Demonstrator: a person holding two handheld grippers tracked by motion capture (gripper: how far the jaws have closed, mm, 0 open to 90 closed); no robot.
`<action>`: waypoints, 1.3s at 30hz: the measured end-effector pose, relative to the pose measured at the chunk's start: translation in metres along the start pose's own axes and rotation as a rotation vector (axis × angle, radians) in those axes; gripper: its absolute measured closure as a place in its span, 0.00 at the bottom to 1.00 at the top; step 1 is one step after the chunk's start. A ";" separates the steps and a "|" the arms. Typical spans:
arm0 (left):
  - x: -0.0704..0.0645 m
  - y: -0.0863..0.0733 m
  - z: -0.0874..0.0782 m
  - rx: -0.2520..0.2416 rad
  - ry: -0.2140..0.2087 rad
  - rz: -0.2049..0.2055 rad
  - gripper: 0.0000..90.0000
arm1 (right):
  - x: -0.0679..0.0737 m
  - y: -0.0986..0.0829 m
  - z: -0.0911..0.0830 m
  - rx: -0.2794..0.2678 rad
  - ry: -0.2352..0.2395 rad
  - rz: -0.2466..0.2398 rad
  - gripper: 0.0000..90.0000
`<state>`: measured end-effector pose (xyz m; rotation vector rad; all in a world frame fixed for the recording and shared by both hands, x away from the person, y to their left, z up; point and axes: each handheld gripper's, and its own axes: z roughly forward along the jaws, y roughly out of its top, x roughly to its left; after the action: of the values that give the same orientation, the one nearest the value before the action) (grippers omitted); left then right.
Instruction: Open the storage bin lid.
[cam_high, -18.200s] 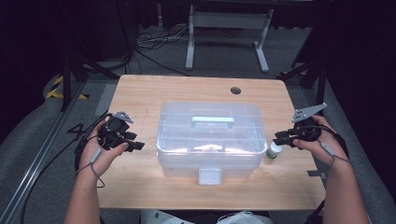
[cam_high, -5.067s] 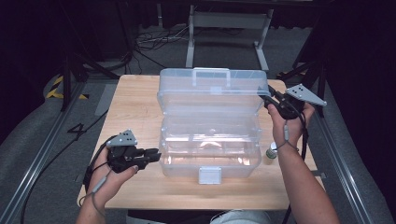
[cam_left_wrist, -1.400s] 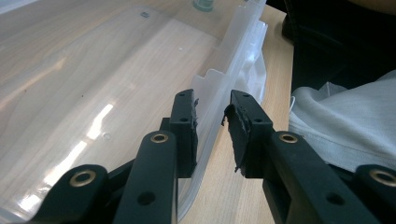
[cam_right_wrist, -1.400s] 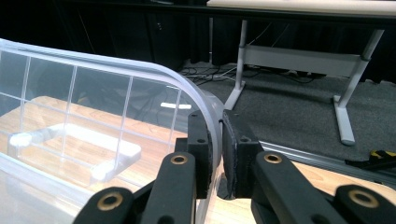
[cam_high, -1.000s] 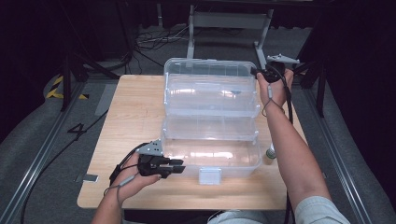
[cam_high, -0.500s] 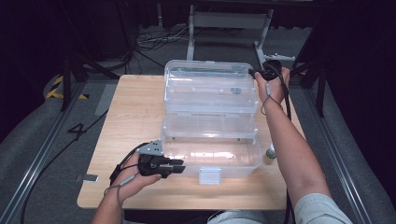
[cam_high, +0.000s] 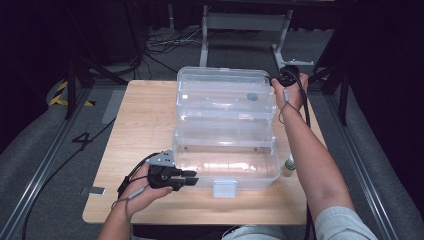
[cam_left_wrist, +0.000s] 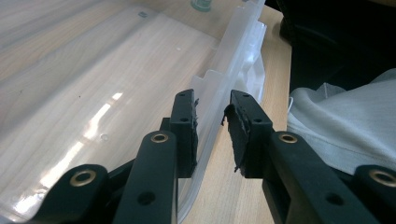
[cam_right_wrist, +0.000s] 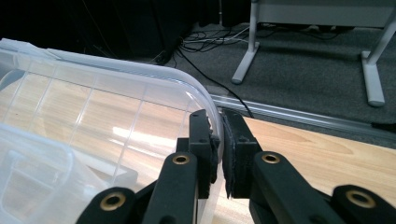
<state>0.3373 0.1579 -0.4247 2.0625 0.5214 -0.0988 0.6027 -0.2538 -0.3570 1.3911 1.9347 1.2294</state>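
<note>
Pinching the raised lid (cam_high: 225, 92) at its far right, the right claw (cam_high: 280, 80) is clamping its rim; the left claw (cam_left_wrist: 212, 123), released, is straddling the clear box's (cam_high: 225, 165) near wall.

One clear plastic box (cam_high: 225, 160) with one raised lid (cam_high: 225, 92) on one wooden surface (cam_high: 145, 125). One small bottle (cam_high: 289, 165) beside it. Two grippers in play: left (cam_high: 187, 179), right (cam_high: 285, 77).

A small bottle (cam_high: 289, 165) with a green cap stands on the wooden table (cam_high: 145, 125), well right of the left tongs and near the box's right end. Beyond the right tongs, a grey metal frame (cam_right_wrist: 369, 51) and loose cables (cam_high: 160, 45) rest on the grey floor (cam_right_wrist: 303, 79).
</note>
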 end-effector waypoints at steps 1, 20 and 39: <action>0.000 0.000 0.000 0.000 -0.001 0.000 0.81 | -0.001 0.000 0.001 0.005 0.002 0.004 0.93; 0.001 0.000 0.001 0.000 -0.005 -0.001 0.81 | -0.007 -0.004 0.016 0.058 0.023 0.041 0.93; 0.001 0.000 0.001 0.000 -0.006 0.001 0.81 | -0.015 -0.017 0.032 0.098 0.037 0.113 0.92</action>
<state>0.3380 0.1576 -0.4253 2.0621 0.5163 -0.1042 0.6248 -0.2563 -0.3900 1.5565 1.9891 1.2345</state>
